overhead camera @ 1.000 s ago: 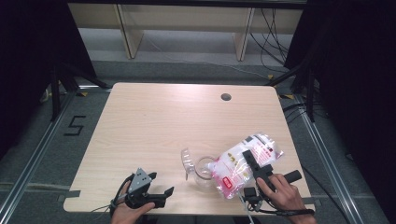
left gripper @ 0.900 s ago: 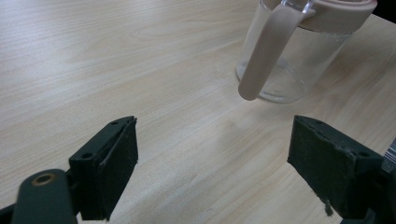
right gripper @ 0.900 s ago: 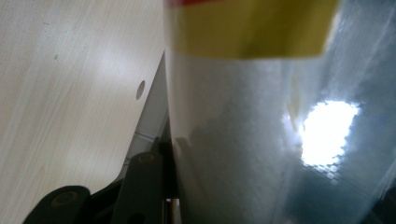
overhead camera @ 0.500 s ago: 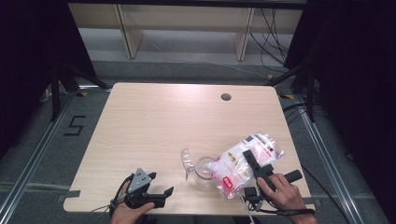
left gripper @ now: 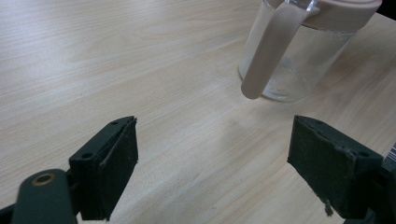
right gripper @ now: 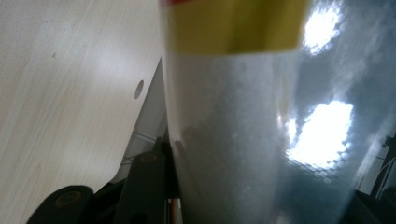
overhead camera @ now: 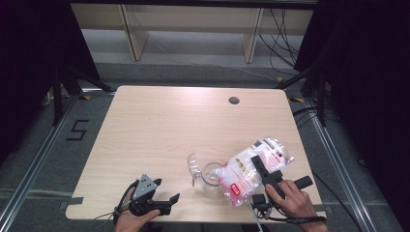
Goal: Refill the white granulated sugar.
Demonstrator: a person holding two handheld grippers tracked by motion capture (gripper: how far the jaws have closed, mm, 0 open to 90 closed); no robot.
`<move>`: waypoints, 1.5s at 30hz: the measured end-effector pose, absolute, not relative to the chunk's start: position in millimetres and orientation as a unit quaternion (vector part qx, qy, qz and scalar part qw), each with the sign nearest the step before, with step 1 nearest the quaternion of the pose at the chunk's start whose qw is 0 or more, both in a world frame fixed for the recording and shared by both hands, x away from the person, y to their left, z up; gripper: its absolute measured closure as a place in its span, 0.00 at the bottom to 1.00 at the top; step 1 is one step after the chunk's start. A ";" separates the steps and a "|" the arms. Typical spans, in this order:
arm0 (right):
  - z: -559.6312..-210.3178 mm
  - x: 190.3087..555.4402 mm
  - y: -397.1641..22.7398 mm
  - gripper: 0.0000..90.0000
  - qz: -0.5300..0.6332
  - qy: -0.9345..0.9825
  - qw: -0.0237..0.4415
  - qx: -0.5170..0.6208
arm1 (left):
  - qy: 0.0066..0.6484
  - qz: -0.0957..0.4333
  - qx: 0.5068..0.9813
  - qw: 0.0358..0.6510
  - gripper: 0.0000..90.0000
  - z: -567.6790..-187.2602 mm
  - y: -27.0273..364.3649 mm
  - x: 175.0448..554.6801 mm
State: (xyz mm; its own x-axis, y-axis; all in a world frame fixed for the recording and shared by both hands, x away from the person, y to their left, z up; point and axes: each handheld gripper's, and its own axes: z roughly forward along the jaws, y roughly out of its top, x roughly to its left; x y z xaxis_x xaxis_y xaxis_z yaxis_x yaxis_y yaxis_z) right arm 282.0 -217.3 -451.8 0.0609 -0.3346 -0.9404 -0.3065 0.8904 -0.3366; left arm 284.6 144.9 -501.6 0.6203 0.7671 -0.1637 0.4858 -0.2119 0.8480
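While the left gripper [overhead camera: 167,199] gapes empty, the right gripper [overhead camera: 263,166] clamps one bag [overhead camera: 251,171] beside one jar [overhead camera: 209,173].

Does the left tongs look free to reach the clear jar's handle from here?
Probably yes: the left tongs stand open, with bare table between them and the jar, its pink handle facing them.

Jar [overhead camera: 211,173] near the table's [overhead camera: 159,125] front edge, bag [overhead camera: 251,169] touching its right side, lid [overhead camera: 194,166] at its left.
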 end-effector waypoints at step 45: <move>-449.6 279.9 -216.2 0.73 -0.017 0.689 0.686 -0.233 | 0.408 0.152 0.766 0.473 0.17 -501.0 145.6 284.3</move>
State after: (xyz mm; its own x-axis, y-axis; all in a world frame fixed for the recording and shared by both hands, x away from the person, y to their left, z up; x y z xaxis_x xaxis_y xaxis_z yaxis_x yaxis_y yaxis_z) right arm 279.9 -216.2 -449.6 0.0490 -0.3445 -0.9375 -0.2988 0.8906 -0.3428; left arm 284.3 145.6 -501.0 0.6210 0.7689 -0.1521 0.4804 -0.2201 0.8490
